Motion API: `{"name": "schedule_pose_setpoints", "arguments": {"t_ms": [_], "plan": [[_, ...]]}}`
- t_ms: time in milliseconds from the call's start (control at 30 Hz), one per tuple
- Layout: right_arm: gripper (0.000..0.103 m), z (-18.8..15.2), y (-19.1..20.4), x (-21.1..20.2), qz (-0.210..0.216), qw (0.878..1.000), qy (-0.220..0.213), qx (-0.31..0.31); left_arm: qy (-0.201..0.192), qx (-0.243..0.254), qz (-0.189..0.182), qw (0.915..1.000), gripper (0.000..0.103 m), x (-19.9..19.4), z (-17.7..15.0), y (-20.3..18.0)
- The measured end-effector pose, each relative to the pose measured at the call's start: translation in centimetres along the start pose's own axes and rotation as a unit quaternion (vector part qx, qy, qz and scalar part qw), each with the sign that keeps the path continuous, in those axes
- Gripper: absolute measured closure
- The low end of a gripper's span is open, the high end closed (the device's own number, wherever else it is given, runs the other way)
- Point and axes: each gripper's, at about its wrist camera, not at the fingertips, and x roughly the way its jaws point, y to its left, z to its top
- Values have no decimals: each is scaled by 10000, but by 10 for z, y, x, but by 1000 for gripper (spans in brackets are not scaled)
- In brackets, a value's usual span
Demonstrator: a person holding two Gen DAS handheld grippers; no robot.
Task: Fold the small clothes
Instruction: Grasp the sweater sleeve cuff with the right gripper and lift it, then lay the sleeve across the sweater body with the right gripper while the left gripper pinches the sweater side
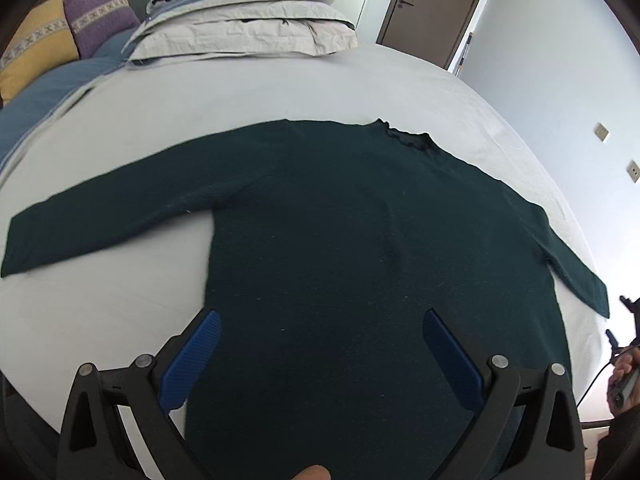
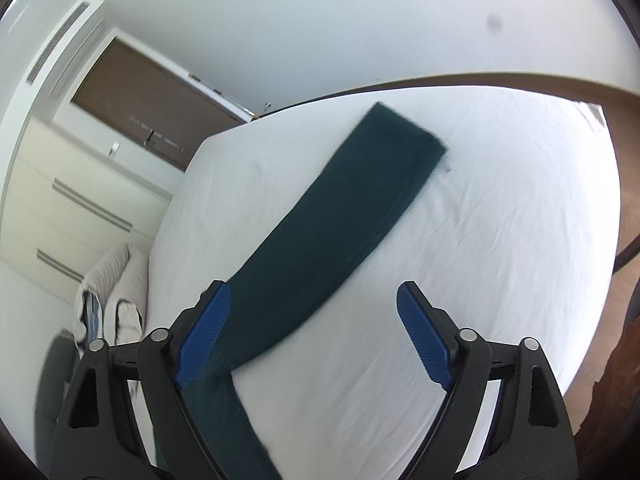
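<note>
A dark green long-sleeved sweater (image 1: pixel 340 248) lies spread flat on the white bed sheet (image 1: pixel 200 96), with both sleeves stretched out sideways and the collar at the far side. My left gripper (image 1: pixel 320 316) hovers open over the lower body of the sweater, and nothing sits between its blue pads. In the right wrist view one sleeve (image 2: pixel 360 208) runs diagonally across the sheet (image 2: pixel 500 220) towards the cuff at the far end. My right gripper (image 2: pixel 314 286) stands open above that sleeve. Its left finger (image 2: pixel 204 332) is over the sleeve's near part. The pads grip nothing.
A stack of grey and blue pillows (image 1: pixel 248 28) sits at the head of the bed, beside yellow and purple cushions (image 1: pixel 68 36). A brown door (image 1: pixel 432 4) is beyond. A hand (image 1: pixel 624 368) shows at the right edge. Drawers (image 2: pixel 80 200) stand past the bed, with floor to the right.
</note>
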Motion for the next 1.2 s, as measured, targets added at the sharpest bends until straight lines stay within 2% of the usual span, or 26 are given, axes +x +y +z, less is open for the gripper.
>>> {"name": "schedule_pose_setpoints", "arguments": {"t_ms": [100, 167, 233, 267, 333, 400, 433, 500, 600, 700, 800, 900, 1000, 1033, 1100, 1200], "plan": [[37, 29, -28, 24, 50, 9993, 27, 370, -111, -92, -135, 9998, 0, 6, 3, -9], [44, 36, -31, 36, 137, 9991, -47, 396, -350, -73, -104, 9993, 0, 6, 6, -17], [44, 46, -28, 49, 192, 9993, -118, 306, -489, -108, -63, 9987, 0, 8, 9, -20], [45, 50, -26, 57, 203, 9994, -109, 271, -462, -105, -47, 9989, 0, 10, 10, -23], [54, 59, -22, 74, 165, 9996, -67, 235, -279, -24, 19, 9996, 0, 18, 16, -25], [73, 67, -17, 90, 60, 9998, -14, 177, -43, 105, 96, 9999, 0, 25, 20, -27], [77, 69, -15, 96, 11, 9999, 6, 137, 19, 103, 112, 9999, 0, 26, 21, -26], [94, 73, -3, 104, -150, 9999, -1, 4, 52, 90, 76, 9999, 0, 28, 20, -22], [96, 71, 26, 110, -196, 9993, -26, -316, 96, 32, -43, 9999, 0, 31, 20, -14], [96, 57, 82, 117, -307, 9944, -16, -1015, 130, -237, -303, 9992, 0, 34, 21, -1], [96, 24, 154, 128, -222, 9821, 135, -1868, 98, -496, -513, 9974, 0, 31, 20, 11], [96, -33, 230, 136, 36, 9557, 385, -2918, 62, -643, -695, 9955, 0, 27, 18, 23], [96, -101, 291, 153, 393, 9254, 723, -3700, 14, -818, -824, 9932, 0, 22, 16, 40], [96, -134, 307, 153, 536, 9154, 888, -3891, -9, -881, -849, 9925, 0, 20, 16, 46], [96, -186, 337, 165, 770, 8976, 1189, -4175, -58, -974, -840, 9917, 0, 17, 16, 58], [96, -262, 368, 182, 880, 8723, 1508, -4568, -148, -1064, -808, 9909, 0, 10, 14, 75]]}}
